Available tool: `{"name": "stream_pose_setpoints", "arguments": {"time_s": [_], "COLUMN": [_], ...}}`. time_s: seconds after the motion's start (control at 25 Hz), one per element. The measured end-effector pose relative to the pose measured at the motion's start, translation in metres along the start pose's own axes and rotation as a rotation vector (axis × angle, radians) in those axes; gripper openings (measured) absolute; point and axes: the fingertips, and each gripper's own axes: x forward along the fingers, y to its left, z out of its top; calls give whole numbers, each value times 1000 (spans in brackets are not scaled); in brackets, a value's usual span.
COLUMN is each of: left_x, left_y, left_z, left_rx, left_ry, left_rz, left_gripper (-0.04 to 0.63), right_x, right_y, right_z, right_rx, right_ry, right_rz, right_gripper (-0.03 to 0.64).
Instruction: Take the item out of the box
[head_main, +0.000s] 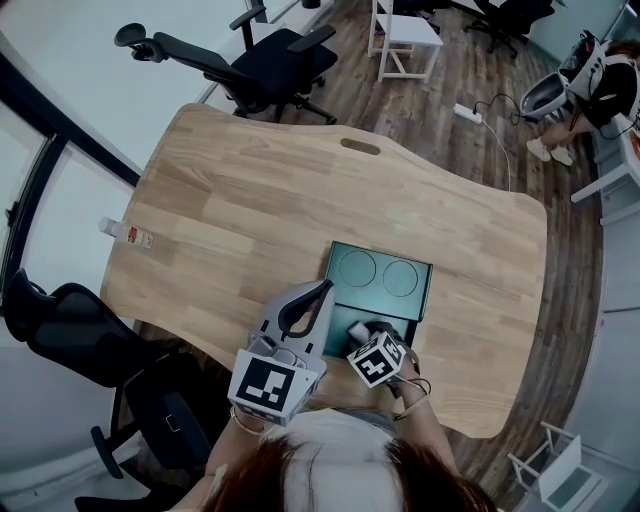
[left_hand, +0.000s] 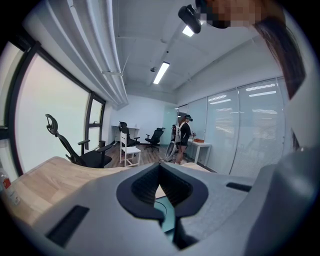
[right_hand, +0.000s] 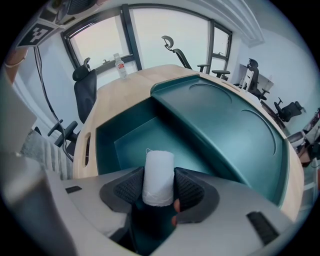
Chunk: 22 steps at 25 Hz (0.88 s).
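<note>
A light wooden table with curved edges stands on a dark plank floor, with a black office chair at its far side. At the table's left edge lies a clear bottle with a red label.

Right of that, at the near edge, the left gripper points toward the far side. Its tips lie just at the left rim of a teal box. In the left gripper view its dark ribbed pads meet at the tips, with nothing between them.

The box sits right of the table's middle. Its lid, with two round recesses, lies folded open on the far side.

The right gripper reaches into the box's near half. In the right gripper view its jaws are pressed against the two sides of a white roll, which stands upright between them over the box's teal floor. I cannot tell whether the roll touches that floor.

At the far right of the room is a person in dark clothes, well apart from the table.
</note>
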Motion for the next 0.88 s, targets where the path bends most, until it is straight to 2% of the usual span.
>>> {"name": "stream_pose_setpoints", "arguments": {"time_s": [0.32, 0.52, 0.72, 0.88], "left_x": [-5, -9, -14, -22], "left_y": [-2, -6, -11, -16], "left_z": [1, -1, 5, 2], "left_rx": [-2, -2, 34, 21], "left_ry": [-11, -17, -51, -51], "left_rz": [-17, -32, -55, -71], "left_gripper": [5, 5, 5, 5], "right_x": [-3, -15, -29, -37], "right_y": [0, 0, 2, 2], "right_z": [0, 2, 8, 12], "right_rx": [40, 98, 172, 193], "right_ry": [-12, -68, -143, -192], "right_rz": [-7, -25, -37, -61], "right_gripper": [198, 196, 195, 193]}}
